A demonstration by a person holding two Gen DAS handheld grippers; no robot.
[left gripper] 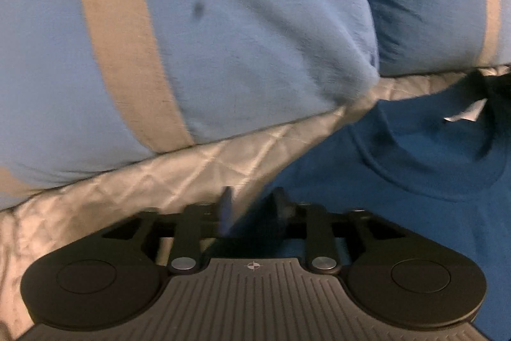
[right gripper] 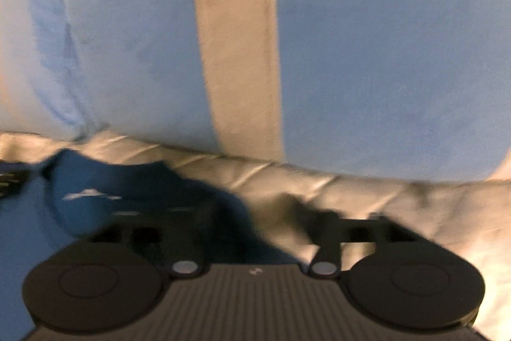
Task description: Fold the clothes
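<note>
A dark blue shirt [left gripper: 399, 149] lies on a quilted silver-grey bed cover [left gripper: 179, 168], its round collar and a white neck tag [left gripper: 466, 114] toward the right. My left gripper [left gripper: 252, 203] is at the shirt's left shoulder edge, jaws close together with blue cloth between them. In the right wrist view, which is motion-blurred, the same shirt [right gripper: 105, 197] lies at the lower left on the cover [right gripper: 367, 194]. My right gripper [right gripper: 255, 229] is at the shirt's edge, with dark cloth over the gap; I cannot make out its jaws.
Light blue pillows with a beige stripe [left gripper: 223, 37] stand behind the shirt, and one [right gripper: 383, 53] fills the upper part of the right wrist view. A darker blue pillow [left gripper: 424, 5] is at the upper right.
</note>
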